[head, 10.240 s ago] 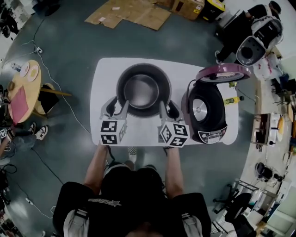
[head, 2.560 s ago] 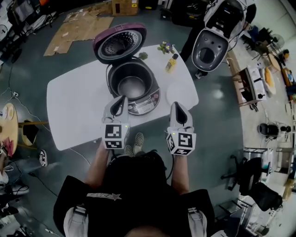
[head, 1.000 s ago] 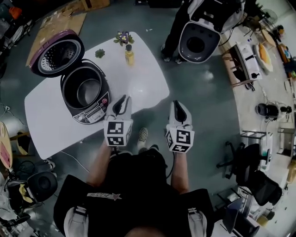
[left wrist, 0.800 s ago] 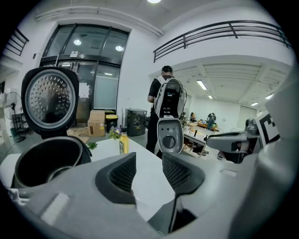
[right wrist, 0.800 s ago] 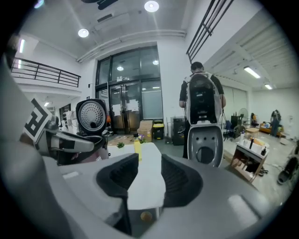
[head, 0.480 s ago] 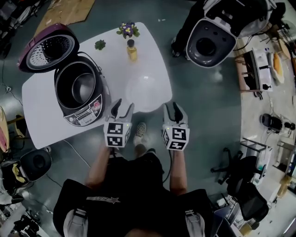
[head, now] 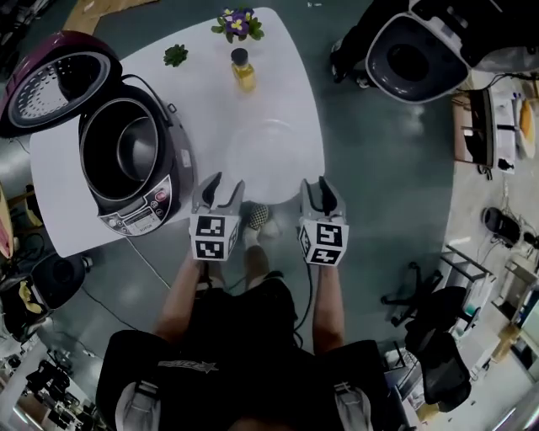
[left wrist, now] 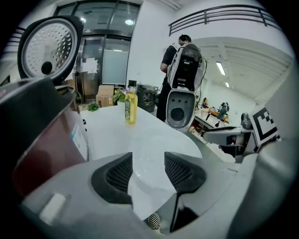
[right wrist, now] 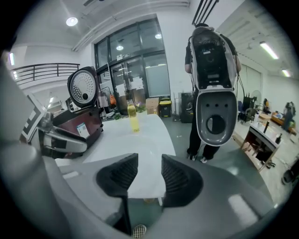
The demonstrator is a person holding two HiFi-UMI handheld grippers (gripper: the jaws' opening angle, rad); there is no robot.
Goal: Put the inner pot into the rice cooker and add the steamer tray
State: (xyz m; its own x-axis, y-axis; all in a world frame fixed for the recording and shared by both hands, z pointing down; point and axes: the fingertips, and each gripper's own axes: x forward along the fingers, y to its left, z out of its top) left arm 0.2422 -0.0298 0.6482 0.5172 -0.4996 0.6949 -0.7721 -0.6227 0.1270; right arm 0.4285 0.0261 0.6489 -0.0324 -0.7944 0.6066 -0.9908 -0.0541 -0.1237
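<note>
Pot (head: 128,148) in rice cooker (head: 139,215), steamer tray (head: 269,150) on table (head: 282,71), left gripper (head: 223,182), right gripper (head: 317,183) newly opened, empty

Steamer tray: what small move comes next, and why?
Probably ease the left gripper and right gripper, both open, onto the steamer tray rim and close. The inner pot sits in the rice cooker; the tray lies ungripped just ahead.

Dim overhead view, fisheye edges, bright ceiling lights

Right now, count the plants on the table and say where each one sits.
2. The purple-flowered plant stands at the table's far edge, beyond the yellow bottle; the small green plant sits left of it, nearer the rice cooker. None seems hidden.
</note>
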